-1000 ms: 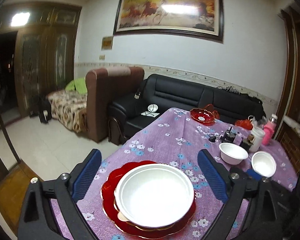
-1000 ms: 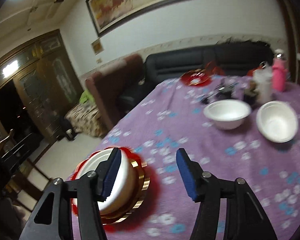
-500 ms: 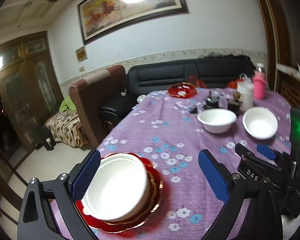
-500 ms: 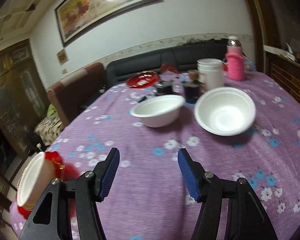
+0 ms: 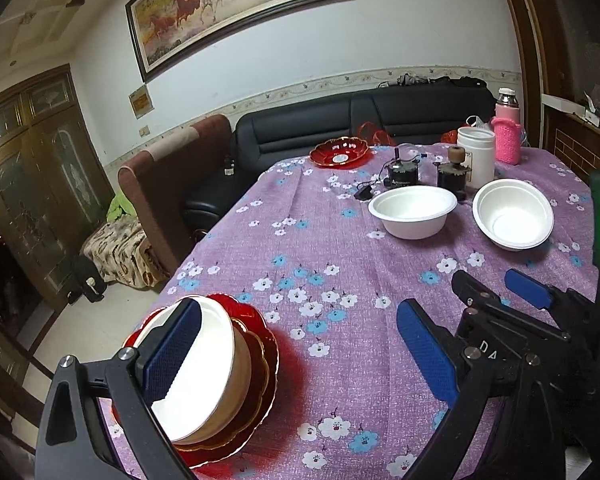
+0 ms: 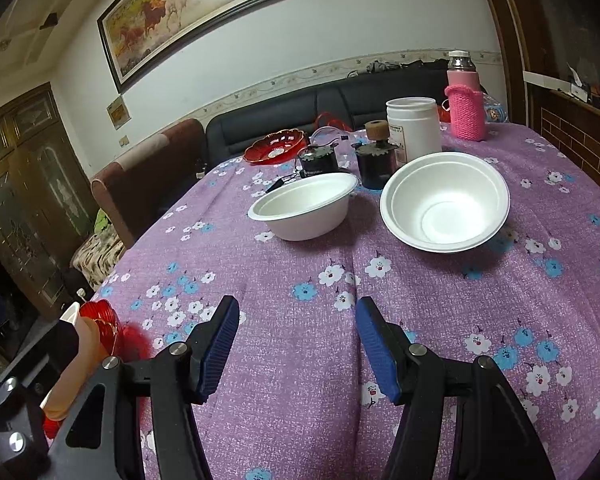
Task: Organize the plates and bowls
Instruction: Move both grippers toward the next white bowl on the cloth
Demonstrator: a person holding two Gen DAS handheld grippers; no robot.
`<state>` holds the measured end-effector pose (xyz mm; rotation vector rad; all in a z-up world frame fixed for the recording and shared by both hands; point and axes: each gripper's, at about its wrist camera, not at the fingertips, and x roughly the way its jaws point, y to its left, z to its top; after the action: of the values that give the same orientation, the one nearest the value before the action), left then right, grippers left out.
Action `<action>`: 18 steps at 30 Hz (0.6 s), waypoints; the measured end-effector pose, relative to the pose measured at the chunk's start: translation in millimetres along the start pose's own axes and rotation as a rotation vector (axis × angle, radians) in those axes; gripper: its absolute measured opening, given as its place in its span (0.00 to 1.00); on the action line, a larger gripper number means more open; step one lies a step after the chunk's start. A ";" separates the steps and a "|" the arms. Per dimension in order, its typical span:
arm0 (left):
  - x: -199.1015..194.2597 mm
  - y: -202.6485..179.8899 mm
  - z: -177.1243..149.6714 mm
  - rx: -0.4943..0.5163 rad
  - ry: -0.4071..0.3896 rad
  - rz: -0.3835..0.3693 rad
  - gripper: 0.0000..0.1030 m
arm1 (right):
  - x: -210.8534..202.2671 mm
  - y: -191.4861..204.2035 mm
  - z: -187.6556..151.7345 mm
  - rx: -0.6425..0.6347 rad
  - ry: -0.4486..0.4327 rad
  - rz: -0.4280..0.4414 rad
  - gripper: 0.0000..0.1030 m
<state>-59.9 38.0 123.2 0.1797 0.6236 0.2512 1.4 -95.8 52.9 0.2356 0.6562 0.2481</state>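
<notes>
Both grippers have been swung off the stacked bowl (image 5: 204,364) toward the two loose white bowls (image 6: 444,204) mid-surface — right gripper (image 6: 296,344) and left gripper (image 5: 296,360) jaws spread, nothing held — pickup looks next.

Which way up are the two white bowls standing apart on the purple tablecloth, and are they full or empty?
Both upright and empty: the nearer bowl and the farther bowl show bare white insides, rims upward.

Right gripper (image 6: 296,344) open over purple tablecloth (image 6: 440,312); two white bowls (image 6: 304,210) ahead, apparently empty
</notes>
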 end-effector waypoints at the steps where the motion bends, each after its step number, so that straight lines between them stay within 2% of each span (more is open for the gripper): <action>1: 1.3 0.3 -0.5 -0.001 0.005 -0.002 0.95 | 0.4 0.3 -0.3 0.000 0.001 -0.001 0.63; 18: 12.3 -0.5 -4.9 -0.002 0.054 -0.027 0.95 | 7.1 -1.6 -2.3 0.009 0.029 -0.009 0.63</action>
<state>-53.1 41.5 112.5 0.1631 0.6785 0.2313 5.7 -94.9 46.6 0.2376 0.6870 0.2405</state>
